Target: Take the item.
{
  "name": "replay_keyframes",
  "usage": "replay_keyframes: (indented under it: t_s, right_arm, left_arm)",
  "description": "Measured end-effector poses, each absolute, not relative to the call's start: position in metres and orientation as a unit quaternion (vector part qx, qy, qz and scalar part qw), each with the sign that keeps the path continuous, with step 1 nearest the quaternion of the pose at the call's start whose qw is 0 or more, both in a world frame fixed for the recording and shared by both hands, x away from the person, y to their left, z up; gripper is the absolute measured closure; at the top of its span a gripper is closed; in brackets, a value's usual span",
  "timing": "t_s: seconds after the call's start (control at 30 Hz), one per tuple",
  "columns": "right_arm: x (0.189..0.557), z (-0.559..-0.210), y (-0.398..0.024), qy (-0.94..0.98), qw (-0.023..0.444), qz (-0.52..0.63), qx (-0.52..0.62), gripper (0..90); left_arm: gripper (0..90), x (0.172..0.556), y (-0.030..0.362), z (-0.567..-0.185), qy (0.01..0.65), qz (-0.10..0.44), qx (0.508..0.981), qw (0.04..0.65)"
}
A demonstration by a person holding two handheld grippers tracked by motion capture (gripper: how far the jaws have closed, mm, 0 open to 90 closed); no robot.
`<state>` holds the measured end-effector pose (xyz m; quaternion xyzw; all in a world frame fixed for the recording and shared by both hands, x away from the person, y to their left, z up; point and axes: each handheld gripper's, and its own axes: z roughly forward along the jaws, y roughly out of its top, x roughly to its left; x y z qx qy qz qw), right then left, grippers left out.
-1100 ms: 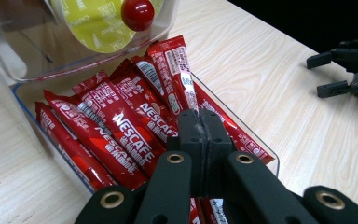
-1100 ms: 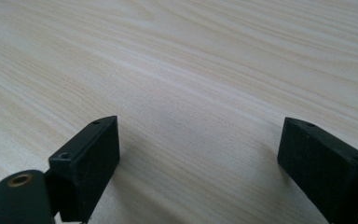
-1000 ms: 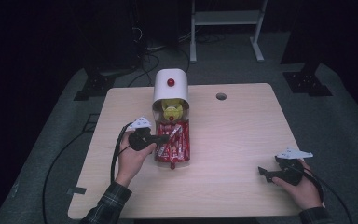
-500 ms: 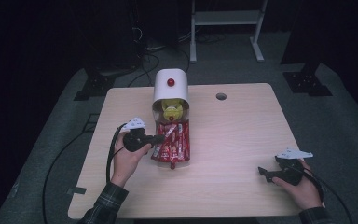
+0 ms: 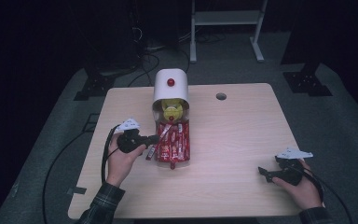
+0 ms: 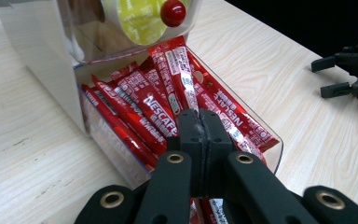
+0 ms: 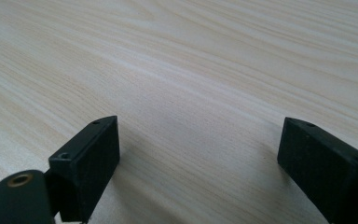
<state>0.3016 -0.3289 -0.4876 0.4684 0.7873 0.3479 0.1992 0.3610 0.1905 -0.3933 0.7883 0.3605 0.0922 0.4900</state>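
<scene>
Just ahead of the left hand-held gripper: the clear tray (image 6: 100,135) of red coffee stick packets (image 6: 144,100), standing at the foot of a white dispenser (image 5: 170,86) on the table (image 5: 242,140).
Left hand-held gripper (image 6: 199,122): jaws pressed flat together, tips hanging over the tray among the sticks; whether a thin packet is nipped between them I cannot tell from here.
Direction to the sticks: straight in front of and below the left tips in the left gripper view; in the high view the left hand-held gripper (image 5: 153,138) points rightward into the tray's left side.
Long axis of the sticks: they lie roughly in line with the left hand-held gripper's own reach, fanned a little, far ends tucked toward the dispenser's yellow drum and its red knob (image 6: 173,12).
Right hand-held gripper (image 7: 198,154): jaws spread wide, nothing between them, bare wood beneath.
Right hand-held gripper's place: resting at the near right edge of the table (image 5: 279,173), well apart from the tray.
Nearer hand: the left, by a long way.
What the coming move turns on, as I judge it: the sticks run along the reach, so one would come out lengthwise, back toward the left hand, and not sideways.
</scene>
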Motion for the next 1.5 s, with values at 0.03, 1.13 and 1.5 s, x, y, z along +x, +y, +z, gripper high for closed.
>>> replay_keyframes:
  t_s: [0.03,1.13,1.5]
  right_arm:
    - [0.302,-0.488,-0.329,0.787,0.199,0.348,0.468,11.7]
    - [0.301,-0.488,-0.329,0.788,0.198,0.348,0.467,11.7]
    - [0.301,-0.488,-0.329,0.788,0.198,0.347,0.468,11.7]
  left_arm:
    - [89.9,0.361,0.191,-0.393,0.361,0.093,0.787,0.491]
    - [89.9,0.362,0.234,-0.398,0.401,0.112,0.774,0.476]
    - [89.8,0.369,0.237,-0.409,0.414,0.116,0.776,0.462]
